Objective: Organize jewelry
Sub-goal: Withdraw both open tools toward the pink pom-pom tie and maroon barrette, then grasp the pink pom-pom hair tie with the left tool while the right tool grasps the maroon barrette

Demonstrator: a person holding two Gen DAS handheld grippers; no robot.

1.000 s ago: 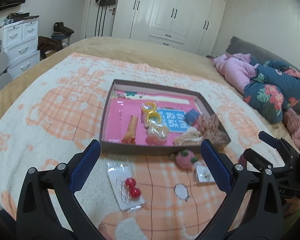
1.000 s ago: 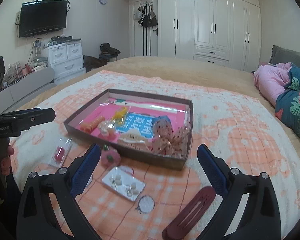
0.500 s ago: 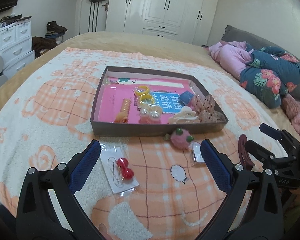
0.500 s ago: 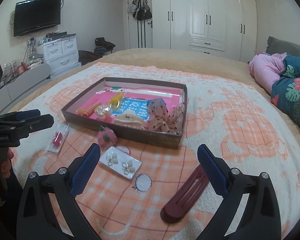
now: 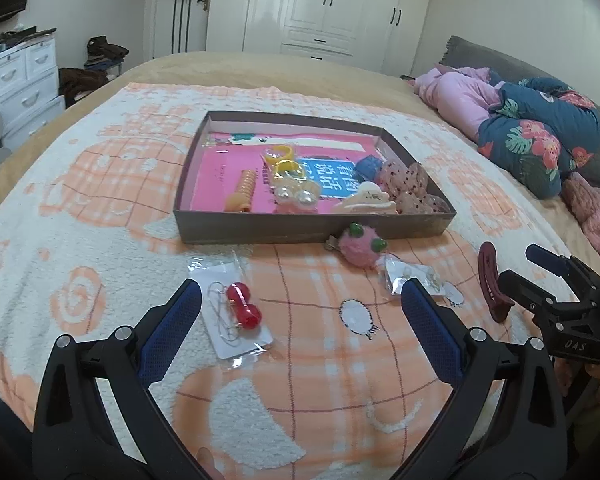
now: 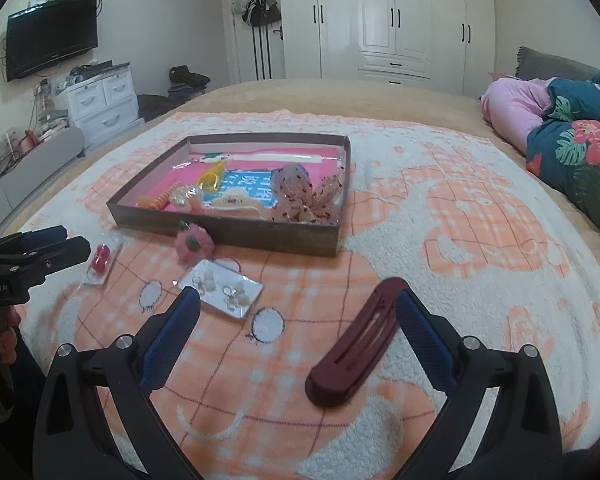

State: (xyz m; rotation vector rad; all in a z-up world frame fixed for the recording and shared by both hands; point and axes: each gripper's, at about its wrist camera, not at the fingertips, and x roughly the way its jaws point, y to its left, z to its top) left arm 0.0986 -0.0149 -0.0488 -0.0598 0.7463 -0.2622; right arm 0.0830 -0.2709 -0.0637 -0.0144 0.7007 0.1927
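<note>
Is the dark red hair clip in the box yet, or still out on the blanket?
Out. The long dark red hair clip lies flat on the orange-and-white blanket, nearer than the shallow brown box, by the right gripper, whose jaws stand open.

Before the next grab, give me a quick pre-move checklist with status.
1. Left gripper open, nothing held: ok.
2. Right gripper open, nothing held: ok.
3. Red bead earring card near the left fingers, unobstructed: ok.
4. Maroon hair clip beside the right fingers, flat on the blanket: ok.
5. Free space in the box, pink floor bare at its left: ok.
6. Contact between clip and fingers: cannot tell.
</note>
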